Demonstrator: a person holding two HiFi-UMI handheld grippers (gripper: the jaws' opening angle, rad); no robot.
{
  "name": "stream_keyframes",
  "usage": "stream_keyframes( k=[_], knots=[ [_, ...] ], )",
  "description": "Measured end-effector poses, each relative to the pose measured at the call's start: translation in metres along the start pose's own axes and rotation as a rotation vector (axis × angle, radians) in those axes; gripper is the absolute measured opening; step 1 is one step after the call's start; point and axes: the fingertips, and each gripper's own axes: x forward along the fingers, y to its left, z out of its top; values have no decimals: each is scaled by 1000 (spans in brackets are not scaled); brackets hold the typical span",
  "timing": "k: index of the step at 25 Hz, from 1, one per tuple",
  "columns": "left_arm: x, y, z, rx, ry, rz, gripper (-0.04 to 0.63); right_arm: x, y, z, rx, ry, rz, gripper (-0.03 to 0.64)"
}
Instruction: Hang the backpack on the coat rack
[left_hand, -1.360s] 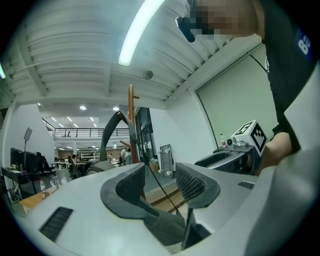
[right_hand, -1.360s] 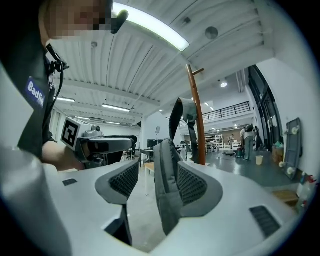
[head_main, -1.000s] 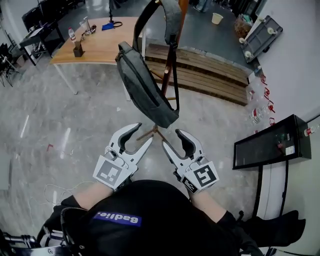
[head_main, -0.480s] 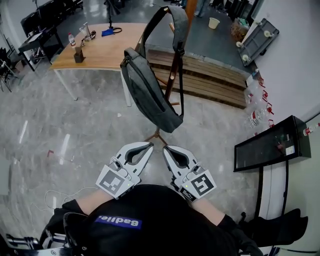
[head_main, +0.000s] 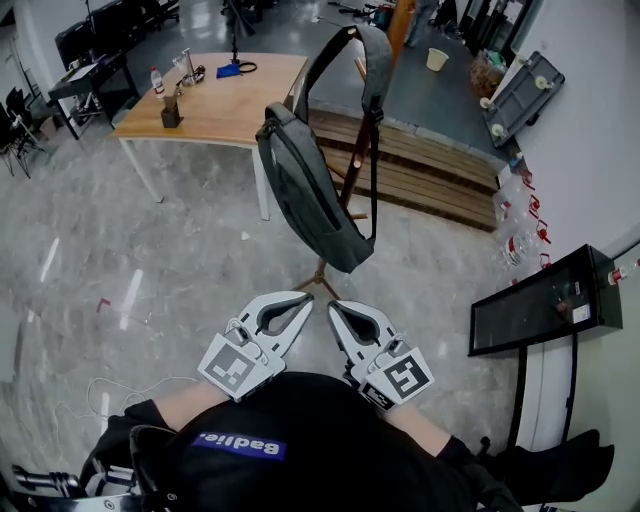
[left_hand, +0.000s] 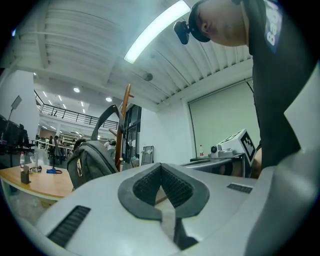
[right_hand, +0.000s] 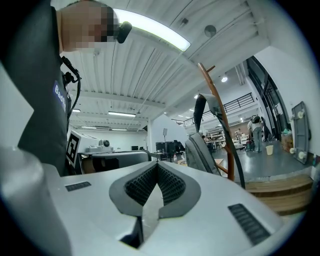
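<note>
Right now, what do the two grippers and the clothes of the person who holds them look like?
Both the left gripper and the right gripper have pale grey, curved jaws lined with dark ribbed pads. Each carries a white cube with black square markers. The person wears a black top with a blue patch.

Grey backpack on coat rack, near wooden table

Our left gripper and right gripper held low before our chest, side by side, tips nearly meeting, both pointing forward, jaws pressed together, nothing between them, forearms bare
</note>
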Motion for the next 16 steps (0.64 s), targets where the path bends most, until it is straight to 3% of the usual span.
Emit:
stream_keyframes(
  k=[16],
  knots=[
    [-12, -7, 6, 17, -2, 19, 9, -5, 13, 5, -9, 12, 25, 6]
  ],
)
